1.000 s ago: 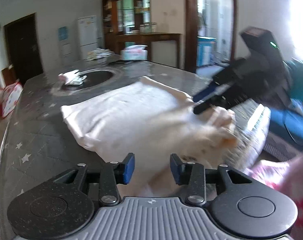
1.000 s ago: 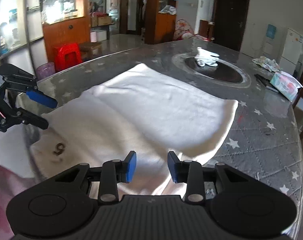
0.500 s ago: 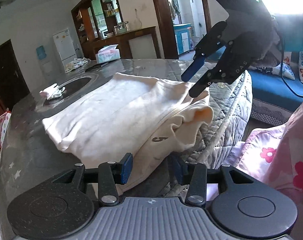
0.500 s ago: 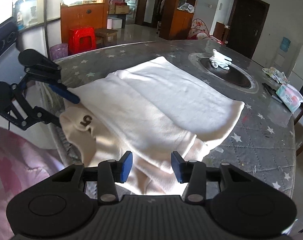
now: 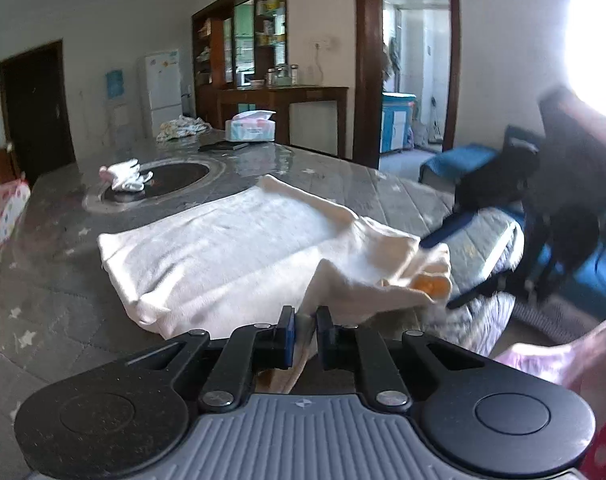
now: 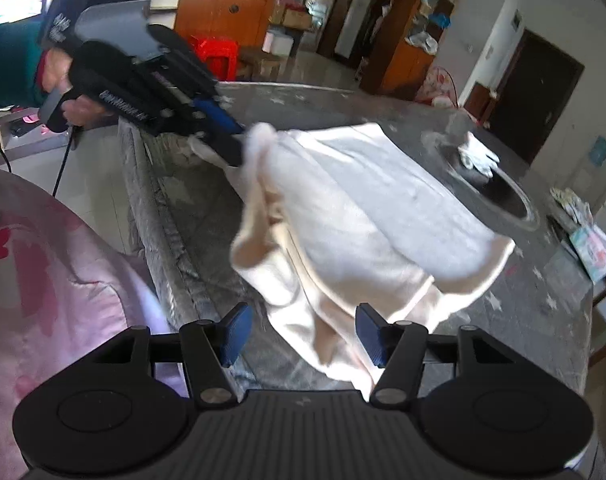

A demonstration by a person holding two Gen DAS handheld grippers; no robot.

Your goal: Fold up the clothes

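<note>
A cream garment (image 5: 239, 248) lies folded on the grey quilted table (image 5: 55, 304), with its near end bunched and raised at the table's edge. My left gripper (image 5: 305, 336) is closing and its pads pinch a fold of that end; in the right wrist view the left gripper (image 6: 239, 148) holds up a corner of the garment (image 6: 367, 216). My right gripper (image 6: 305, 334) is opening: a hanging fold lies between its jaws, but the pads stand clear of it. The left wrist view shows the right gripper (image 5: 449, 268) blurred, straddling the garment's far corner.
White gloves (image 5: 125, 176) lie on a dark round inset (image 5: 175, 176) in the table. At the far edge are a tissue box (image 5: 251, 130) and a crumpled cloth (image 5: 181, 128). A person's pink flowered clothing (image 6: 43, 304) is close at the near side. A blue sofa (image 5: 583, 280) stands beyond the table.
The left gripper's jaws have come together on the garment's near fold. The right gripper's jaws have spread wider and its view has rolled. The garment's near end is now lifted and bunched.
</note>
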